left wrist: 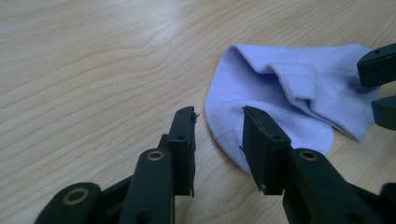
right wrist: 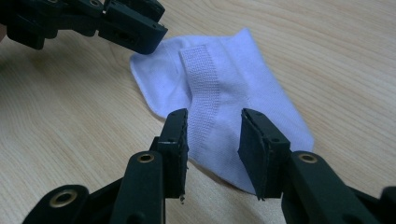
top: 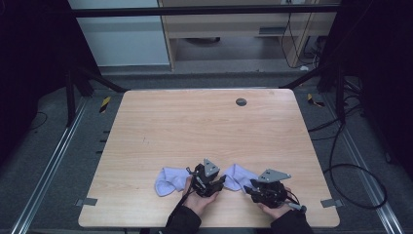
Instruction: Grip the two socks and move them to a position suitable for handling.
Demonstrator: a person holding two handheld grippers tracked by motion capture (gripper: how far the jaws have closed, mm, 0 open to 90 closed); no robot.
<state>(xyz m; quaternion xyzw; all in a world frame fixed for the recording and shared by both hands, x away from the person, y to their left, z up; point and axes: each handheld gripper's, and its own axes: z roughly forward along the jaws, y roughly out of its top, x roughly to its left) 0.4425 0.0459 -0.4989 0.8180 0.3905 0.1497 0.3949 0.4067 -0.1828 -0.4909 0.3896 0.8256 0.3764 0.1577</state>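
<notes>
- Lilac sock (top: pixel 237 176) lies near the worktop's (top: pixel 195 126) near edge, between both grippers.
- Left gripper (left wrist: pixel 218 122) and right gripper (right wrist: pixel 214 125) fingers stand apart, empty.
- Looks soft, light, floppy; pinch its ribbed cuff (right wrist: pixel 201 88).

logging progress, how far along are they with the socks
Barely started, apparently. Done: nothing obvious; two pale lilac socks lie flat and apart on the table, the left sock and the right sock. In hand: the left gripper and the right gripper are both open, poised at the right sock's edges, gripping nothing. Left: grasping it, and whatever pairing or folding follows.
</notes>
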